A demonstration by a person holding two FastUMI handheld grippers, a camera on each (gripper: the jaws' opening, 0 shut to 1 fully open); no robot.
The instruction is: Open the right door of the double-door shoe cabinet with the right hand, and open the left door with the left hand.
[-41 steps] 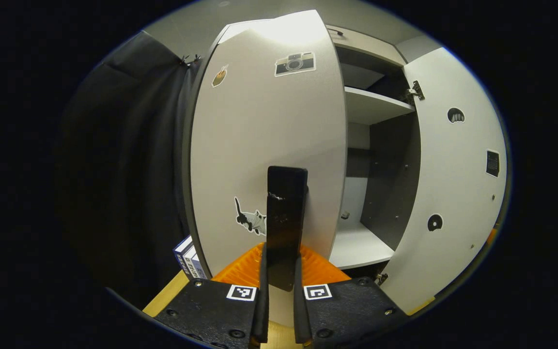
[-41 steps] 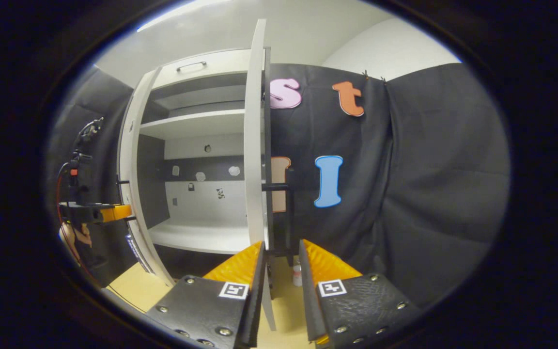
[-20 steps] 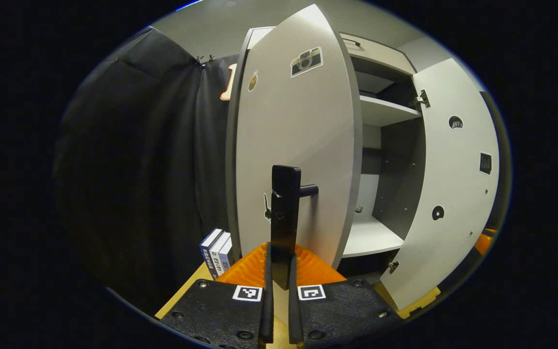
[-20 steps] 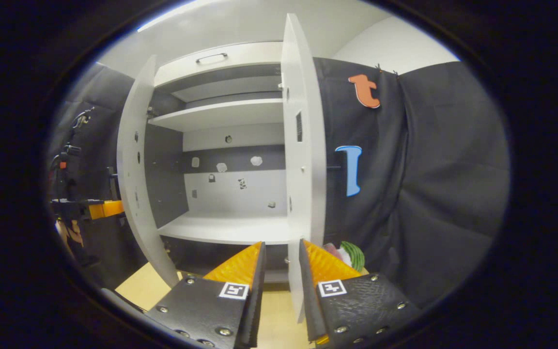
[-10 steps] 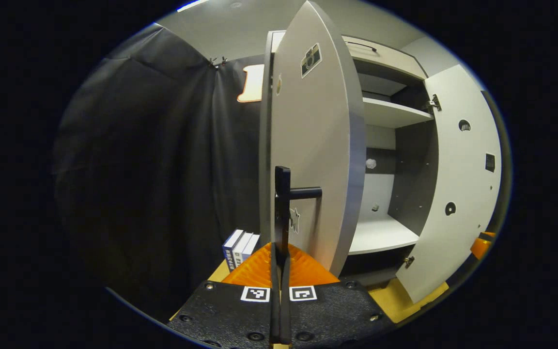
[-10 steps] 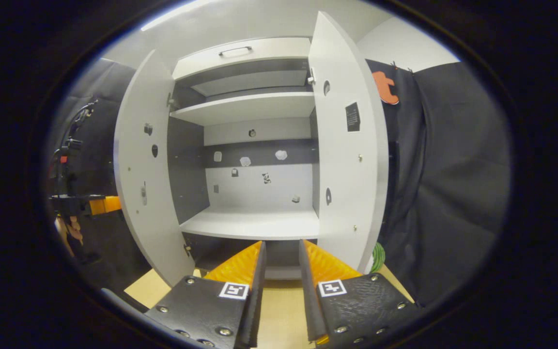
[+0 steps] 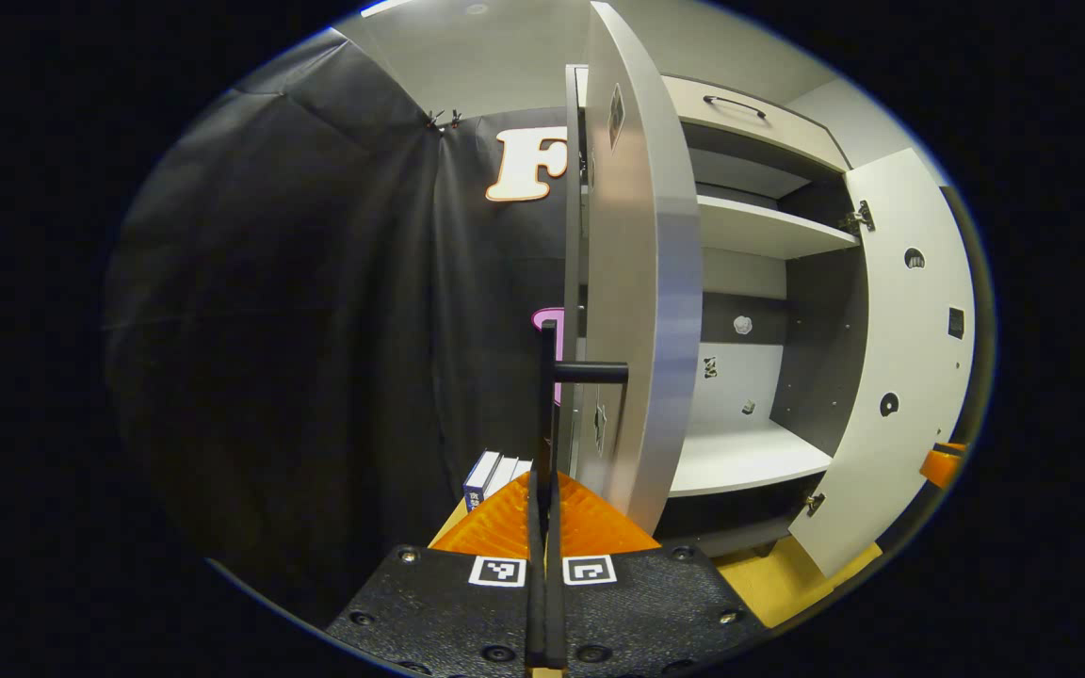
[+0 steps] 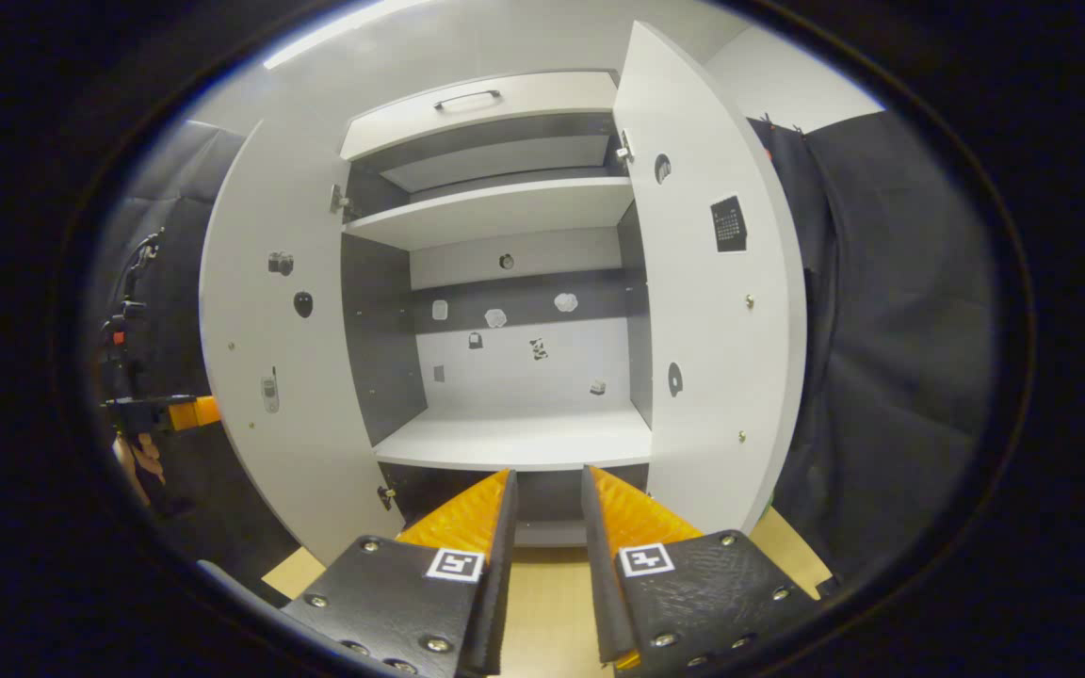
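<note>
Both doors of the shoe cabinet stand open, showing its pale shelves and dark inner walls.

Seen from the left gripper view, the left gripper has its two orange-and-black fingers pressed against the thin black handle of the left door. The handle runs upright between them, and a short black bar joins it to the door's outer face. This door is swung so far out that it shows nearly edge-on, just to the right of the handle. Stickers sit on its outer face, too foreshortened to make out. Beyond it are the upper shelf and lower shelf, and farther right the inner face of the right door, also swung wide. Some books stand on the wooden floor beside the cabinet, next to the black cloth wall.

From the right gripper view, the right gripper hangs in front of the cabinet with its fingers a little apart and nothing between them, pointing at the lower shelf. The left door and right door frame the opening, inner faces showing. Small stickers dot the back wall. A drawer with a dark handle sits at the top. At the far left, the other gripper shows beside the left door, with part of a hand below it.
</note>
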